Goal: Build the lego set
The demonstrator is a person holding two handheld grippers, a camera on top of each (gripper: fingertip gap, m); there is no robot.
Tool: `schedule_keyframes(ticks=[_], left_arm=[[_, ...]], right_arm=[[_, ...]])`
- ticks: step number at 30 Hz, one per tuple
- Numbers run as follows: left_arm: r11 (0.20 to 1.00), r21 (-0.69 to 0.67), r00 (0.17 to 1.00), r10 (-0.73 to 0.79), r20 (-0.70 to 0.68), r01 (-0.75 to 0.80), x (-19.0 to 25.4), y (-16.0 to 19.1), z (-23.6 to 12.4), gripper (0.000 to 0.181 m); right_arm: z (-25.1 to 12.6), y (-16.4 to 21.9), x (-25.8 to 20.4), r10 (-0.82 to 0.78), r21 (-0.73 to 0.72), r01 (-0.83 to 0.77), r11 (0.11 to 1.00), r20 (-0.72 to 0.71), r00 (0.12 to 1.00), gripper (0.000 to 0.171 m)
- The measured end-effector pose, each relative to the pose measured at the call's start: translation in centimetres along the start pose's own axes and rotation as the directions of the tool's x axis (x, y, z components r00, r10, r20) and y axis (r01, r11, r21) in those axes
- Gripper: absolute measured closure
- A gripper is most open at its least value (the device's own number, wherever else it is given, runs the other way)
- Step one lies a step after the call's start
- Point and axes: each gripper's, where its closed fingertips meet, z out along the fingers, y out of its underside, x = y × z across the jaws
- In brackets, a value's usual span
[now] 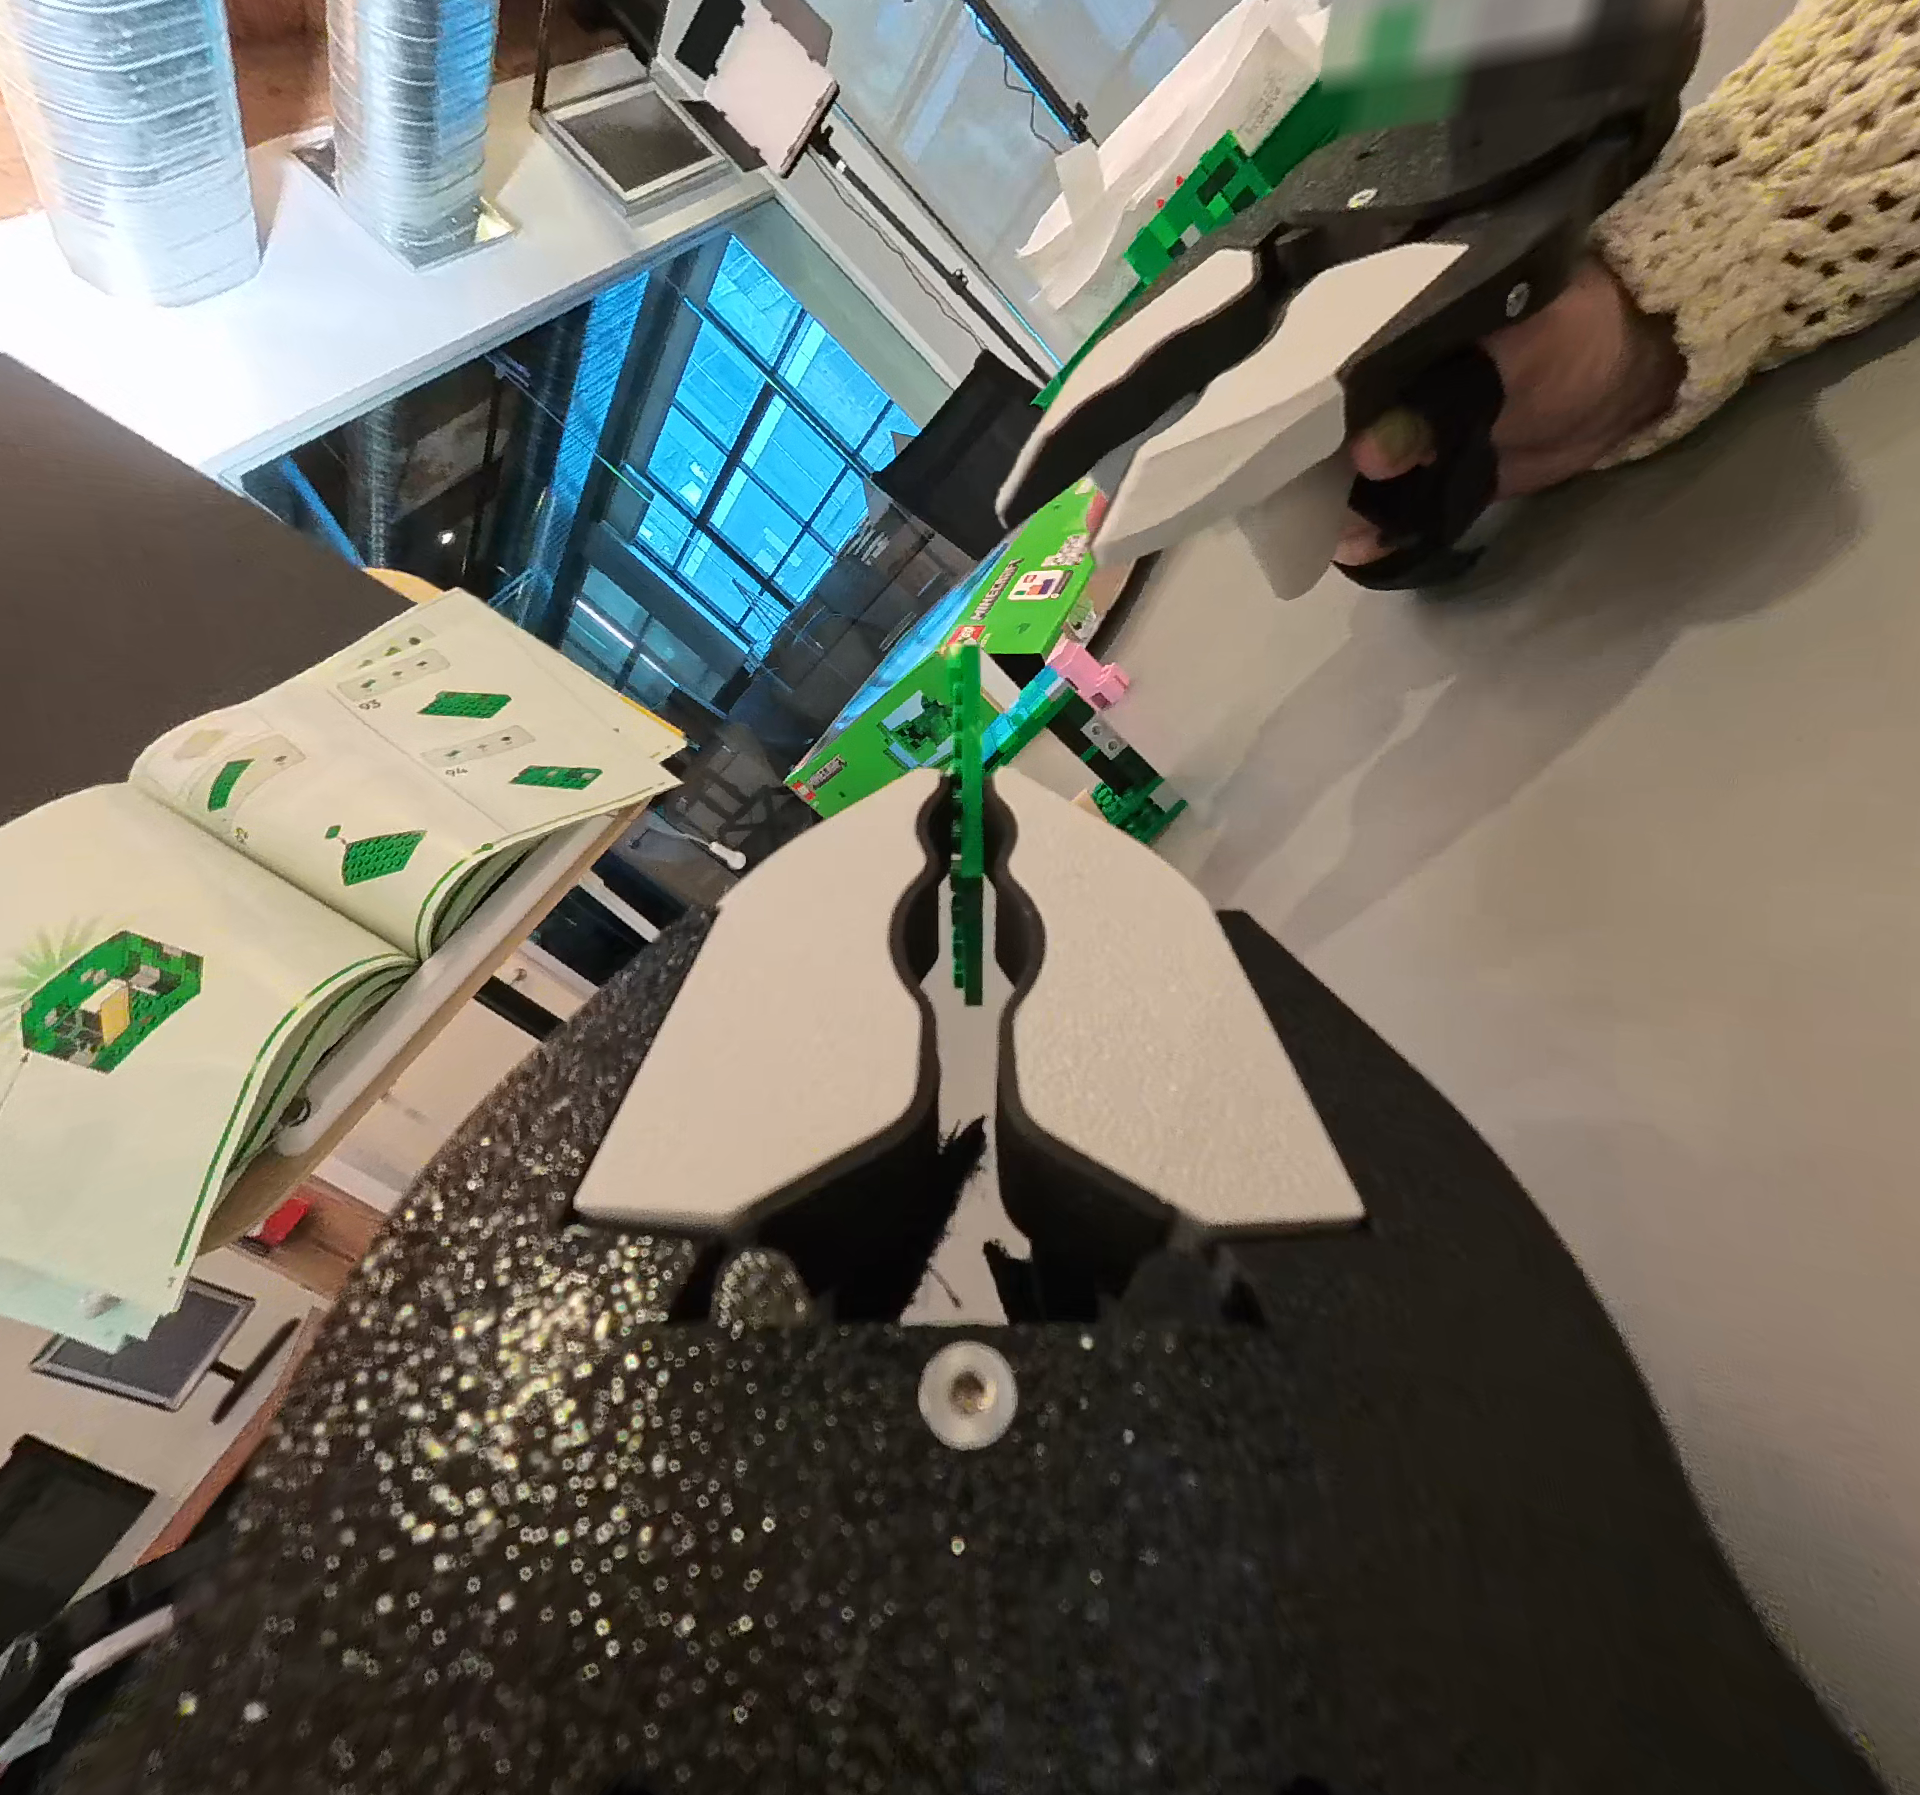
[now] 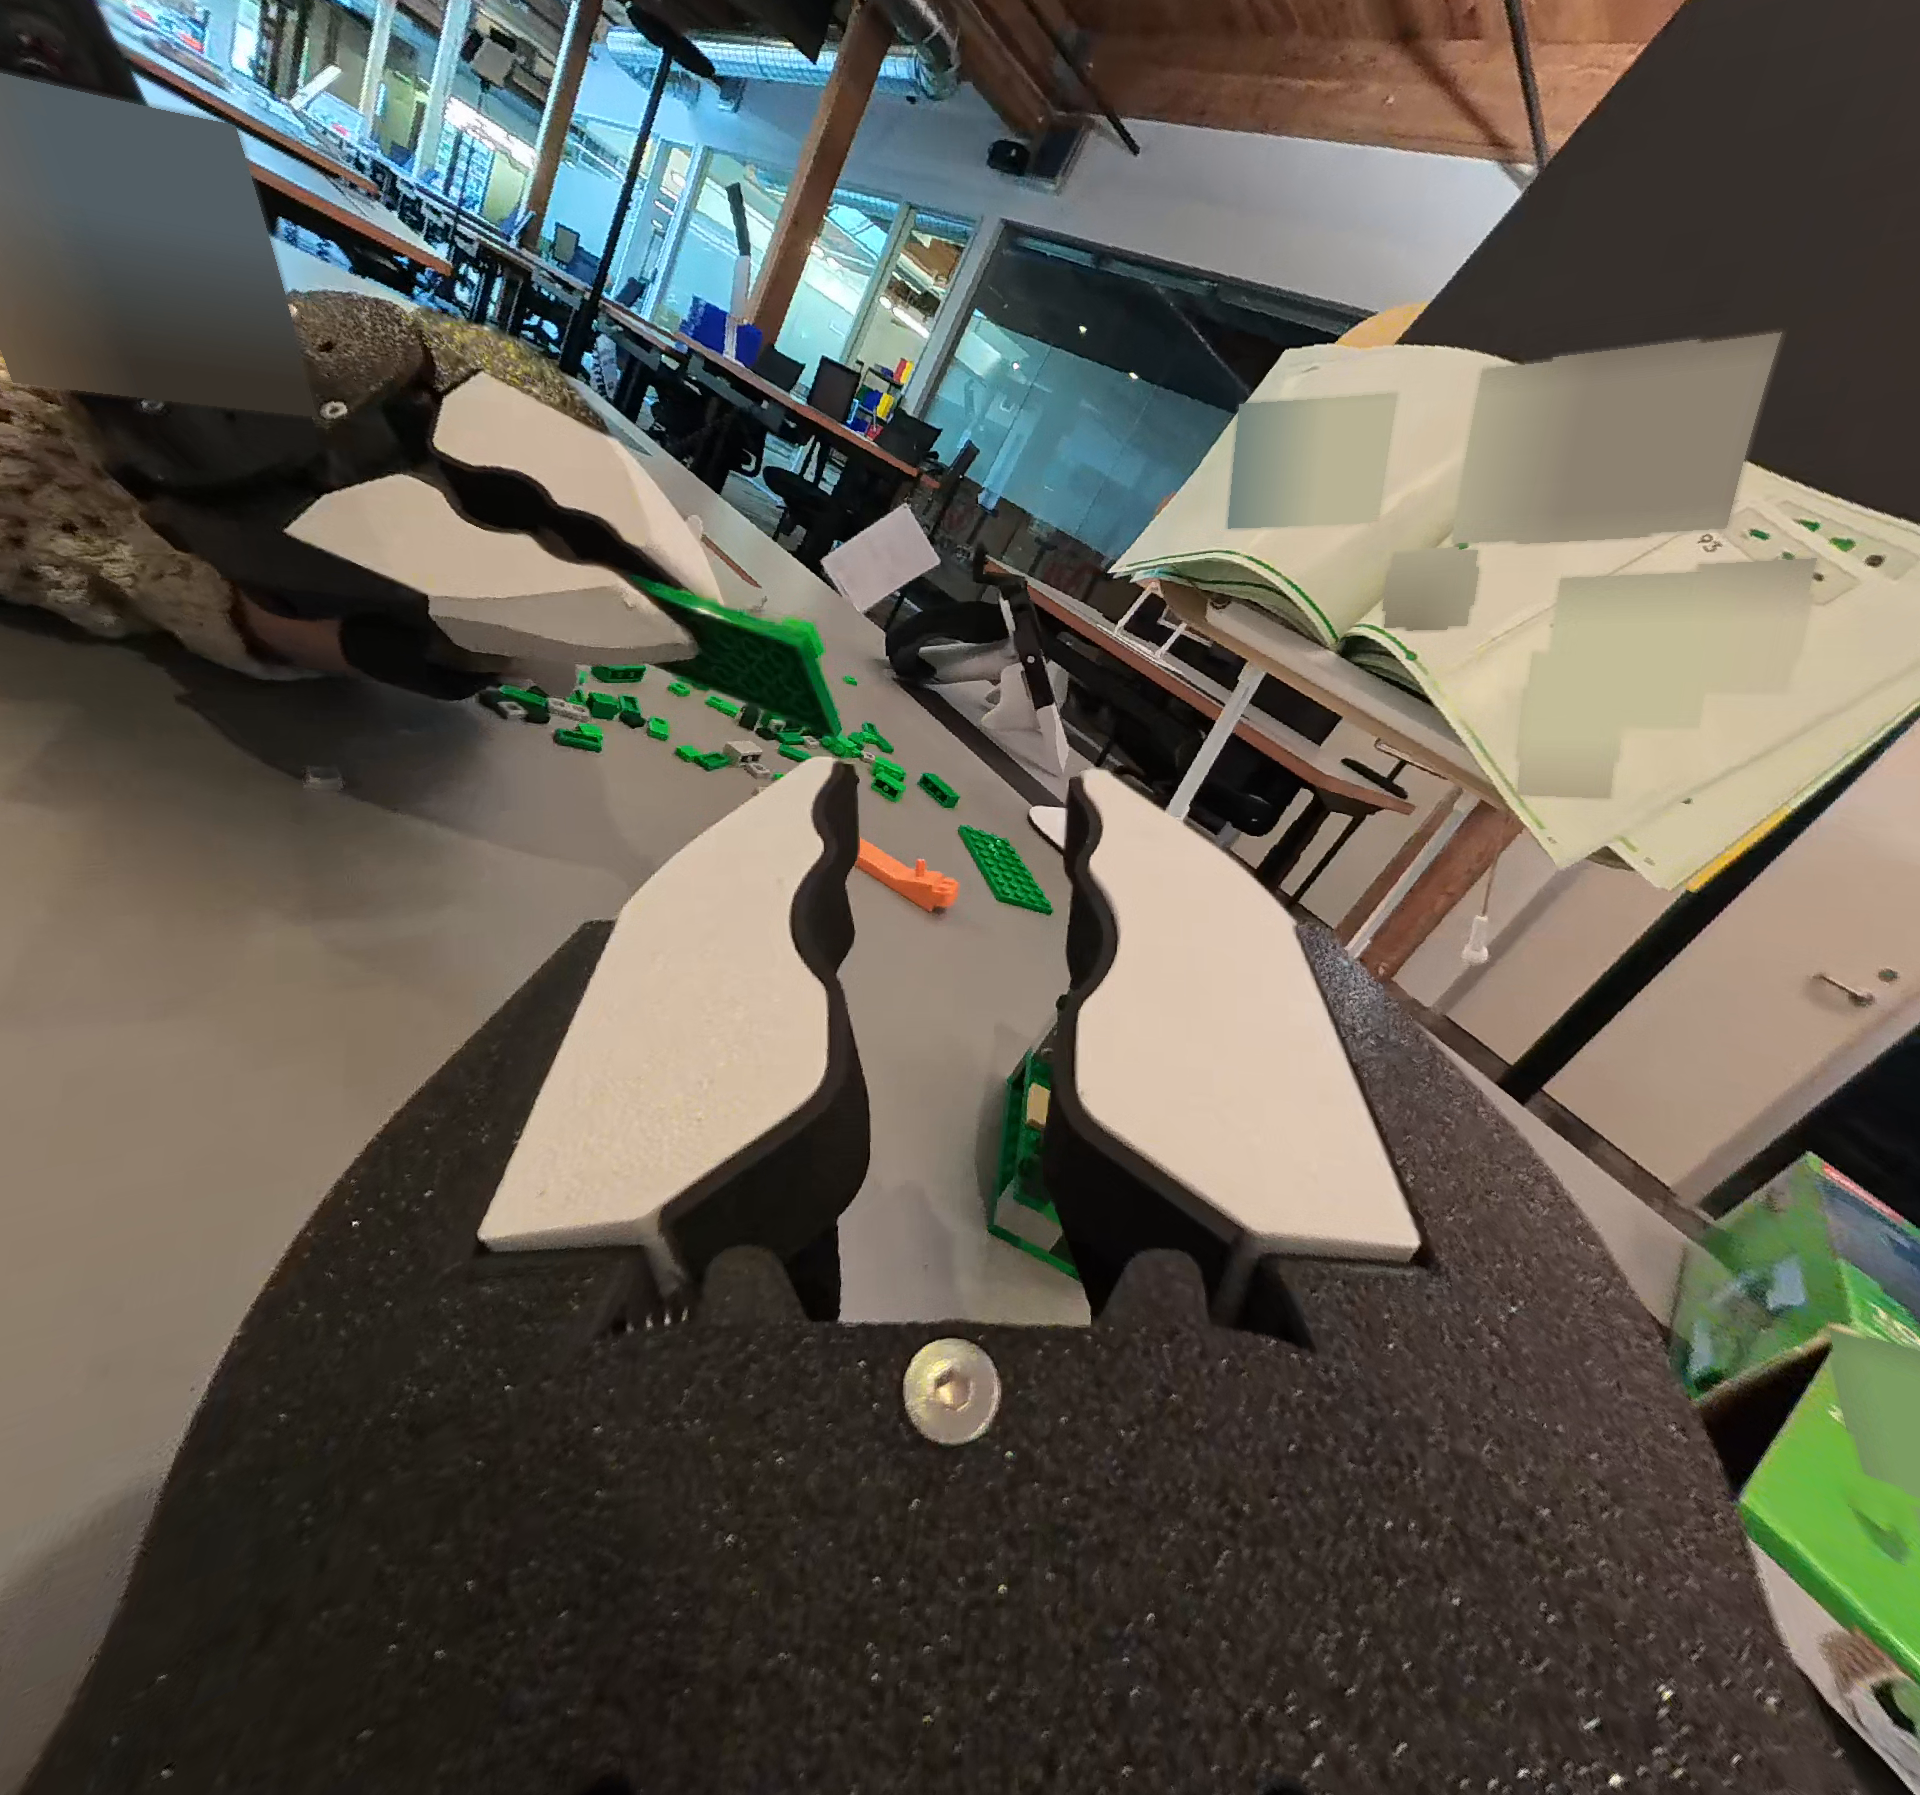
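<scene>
Grey table (image 2: 260, 914): left gripper (image 1: 961, 810) clamped edge-on upon a green plate (image 1: 966, 810), raised above scattered green bricks (image 2: 727, 717); right gripper (image 2: 961, 789) spread wide, holding nothing, over an orange tool (image 2: 904, 875) and a smaller green plate (image 2: 1006, 867); instruction book (image 1: 260, 831) propped open alongside.

Two ribbed metal ducts (image 1: 125, 72) stand at eleven o'clock; crumpled white paper (image 1: 1174, 135) lies at one o'clock.
</scene>
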Motion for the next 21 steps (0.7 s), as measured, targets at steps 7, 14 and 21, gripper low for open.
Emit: schedule_keyframes(ticks=[7, 14, 21], left_arm=[[0.998, -0.013, 0.998, 0.063, -0.001, -0.063, 0.3, 0.2, 0.5, 0.177], [0.966, -0.066, 0.969, 0.248, -0.014, -0.248, -1.3, -1.5, 0.3, 0.177], [0.786, -0.189, 0.807, 0.585, -0.081, -0.588, -1.2, -2.0, -1.6, 0.177]], right_arm=[[0.2, -0.2, -1.1, -0.037, 0.0, 0.037, 0.999, 0.043, 0.998, 0.134], [0.2, 0.0, -1.5, -0.089, -0.014, 0.089, 0.996, 0.047, 0.995, 0.133], [2.4, -1.5, -5.9, -0.418, -0.052, 0.422, 0.905, 0.071, 0.906, 0.117]])
